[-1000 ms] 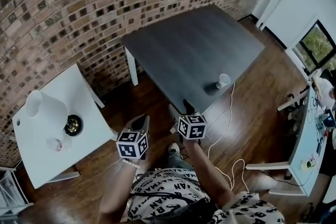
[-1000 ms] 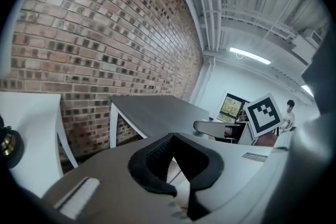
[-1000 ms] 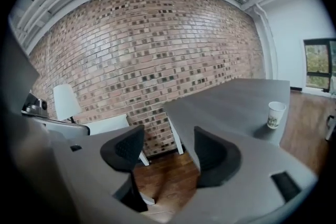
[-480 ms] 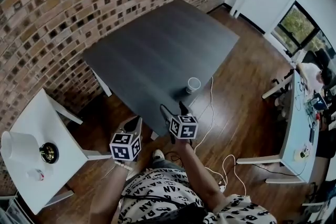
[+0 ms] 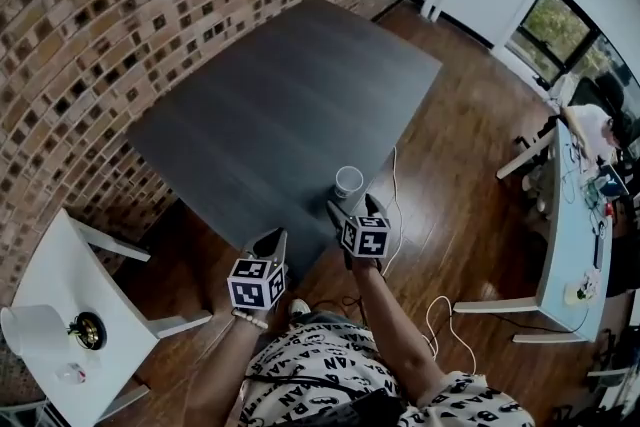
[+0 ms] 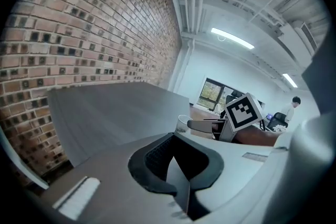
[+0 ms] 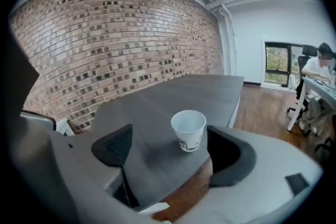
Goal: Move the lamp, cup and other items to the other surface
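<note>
Head view: the cup (image 5: 348, 181) stands upright on the dark surface (image 5: 270, 105), right by its near edge. The right claw (image 5: 352, 211) sits just behind the cup, so the cup lies straight ahead of it and a touch left. The left claw (image 5: 272, 243) hangs off the surface's edge, farther from the cup, so the right is clearly the nearer one. Far off at lower left, the lamp (image 5: 30, 330) waits on the white surface (image 5: 60, 285), well apart from both claws. My call: that's the next target, and it means a turn to the left.

Left gripper view: the left claw (image 6: 176, 165) is clenched, jaws together with nothing between them. The cup (image 6: 181, 124) peeks over it, ahead and to the right.

Right gripper view: the right claw (image 7: 173, 152) has its jaws opening, spread wide. The cup (image 7: 188, 129) stands in the gap, closer to the right-hand pad (image 7: 226, 157), with neither pad touching it. So it's released. Mouth up, long axis vertical, base flat on the surface.
</note>
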Action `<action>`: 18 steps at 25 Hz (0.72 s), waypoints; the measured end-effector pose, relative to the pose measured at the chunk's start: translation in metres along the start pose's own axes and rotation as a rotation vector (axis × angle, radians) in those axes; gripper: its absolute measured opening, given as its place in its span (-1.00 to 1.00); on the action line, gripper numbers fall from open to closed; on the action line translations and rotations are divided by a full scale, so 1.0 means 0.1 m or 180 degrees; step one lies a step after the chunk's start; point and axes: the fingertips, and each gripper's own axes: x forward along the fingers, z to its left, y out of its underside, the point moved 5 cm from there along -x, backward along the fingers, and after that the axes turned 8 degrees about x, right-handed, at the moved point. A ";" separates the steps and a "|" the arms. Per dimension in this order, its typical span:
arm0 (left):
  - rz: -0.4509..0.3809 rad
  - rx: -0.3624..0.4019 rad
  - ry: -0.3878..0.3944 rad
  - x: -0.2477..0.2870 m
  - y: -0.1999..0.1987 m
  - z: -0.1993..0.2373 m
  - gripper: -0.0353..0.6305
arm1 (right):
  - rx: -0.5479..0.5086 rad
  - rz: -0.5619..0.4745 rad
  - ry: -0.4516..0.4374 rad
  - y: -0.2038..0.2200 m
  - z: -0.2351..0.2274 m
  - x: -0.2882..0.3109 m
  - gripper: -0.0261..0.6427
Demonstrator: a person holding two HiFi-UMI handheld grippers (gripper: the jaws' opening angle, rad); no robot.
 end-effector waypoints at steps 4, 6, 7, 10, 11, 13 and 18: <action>0.0084 0.0047 0.0000 0.29 -0.04 -0.02 -0.88 | -0.0040 0.0085 0.0075 -0.06 -0.23 0.25 0.45; 0.0111 0.0051 0.0010 0.40 -0.05 -0.02 -0.88 | -0.0074 0.0140 0.0111 -0.07 -0.30 0.38 0.44; 0.0120 0.0043 0.0014 0.44 -0.05 -0.01 -0.88 | -0.0088 0.0168 0.0124 -0.07 -0.32 0.44 0.44; 0.0145 0.0007 0.0005 0.54 -0.05 0.04 -0.88 | -0.0143 0.0252 0.0133 -0.08 -0.37 0.62 0.44; 0.0152 -0.0003 -0.0004 0.56 -0.05 0.06 -0.88 | -0.0159 0.0278 0.0129 -0.07 -0.38 0.67 0.44; 0.0163 -0.0024 -0.0030 0.59 -0.04 0.10 -0.89 | -0.0189 0.0324 0.0131 -0.05 -0.40 0.76 0.44; 0.0172 -0.0087 -0.0102 0.62 0.03 0.24 -0.88 | -0.0236 0.0406 0.0122 0.05 -0.40 0.94 0.44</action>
